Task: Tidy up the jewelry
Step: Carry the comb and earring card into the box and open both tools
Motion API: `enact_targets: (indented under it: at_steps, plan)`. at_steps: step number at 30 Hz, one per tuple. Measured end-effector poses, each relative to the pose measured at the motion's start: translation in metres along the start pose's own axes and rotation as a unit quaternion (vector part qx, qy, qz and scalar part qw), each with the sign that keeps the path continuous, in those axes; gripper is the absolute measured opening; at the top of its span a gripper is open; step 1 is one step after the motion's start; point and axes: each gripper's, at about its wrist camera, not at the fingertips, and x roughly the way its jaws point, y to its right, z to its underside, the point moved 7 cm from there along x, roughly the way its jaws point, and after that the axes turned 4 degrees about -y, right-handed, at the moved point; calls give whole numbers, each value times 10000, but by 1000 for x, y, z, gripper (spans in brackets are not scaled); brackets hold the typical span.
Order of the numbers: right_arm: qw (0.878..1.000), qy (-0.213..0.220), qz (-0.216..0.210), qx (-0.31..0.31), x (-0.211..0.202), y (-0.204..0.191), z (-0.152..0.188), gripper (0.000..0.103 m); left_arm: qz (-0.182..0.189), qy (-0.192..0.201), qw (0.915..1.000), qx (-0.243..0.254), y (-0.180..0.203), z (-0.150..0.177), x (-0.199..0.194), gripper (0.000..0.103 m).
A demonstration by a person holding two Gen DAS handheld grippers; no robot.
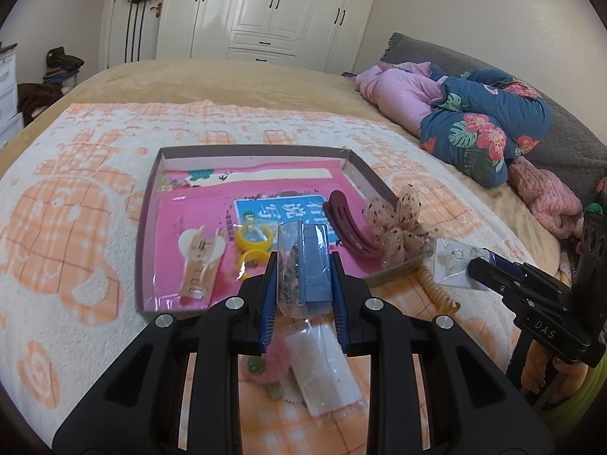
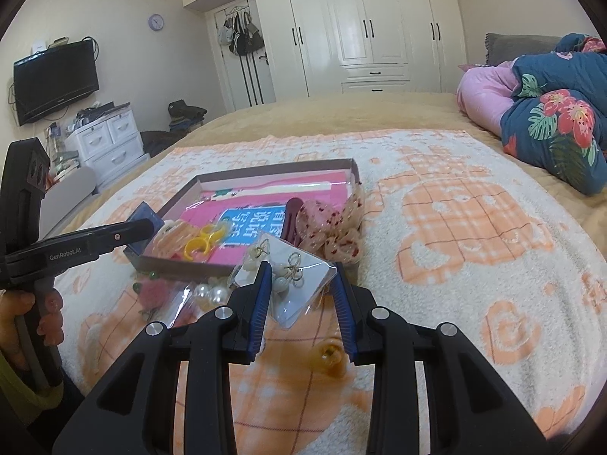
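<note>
Two grippers are each clamped on a clear packet, the left gripper [image 1: 303,265] on a blue-carded packet [image 1: 303,261], contents unclear, the right gripper [image 2: 303,288] on an earring packet [image 2: 299,284], and beyond both lies the shallow box [image 1: 150,204] holding hair clips and yellow rings [image 1: 253,237]

A: The blanket [image 2: 455,227] on the bed looks like fluffy, rough-piled cloth, and the tray [image 1: 146,223] like matt cardboard with a glossy pink paper sheet inside.

B: Agreed. The earring packet [image 2: 299,284] is clear, shiny plastic film over a white card (metal hooks glint inside). The left gripper [image 1: 303,284] is matt black plastic with ribbed blue pads; its small pouch [image 1: 301,261] is crinkly, transparent plastic.

A: The wardrobe [image 2: 364,26] is high-gloss.
</note>
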Motion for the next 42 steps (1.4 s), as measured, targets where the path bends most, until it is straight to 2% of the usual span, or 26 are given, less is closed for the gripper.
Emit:
enact_targets:
  at_steps: [24,31,42]
  plan:
    - [9996,122,241,64,23,17,-39,31,96,-47,9999,-11,2,-29,39,18]
    - [9996,71,270,-34,41,12,-53,31,116,-94,9999,51,2,-38,56,18]
    - [9992,-73,367,-151,71,13,-65,31,125,-221,9997,-20,-6,-35,73,18]
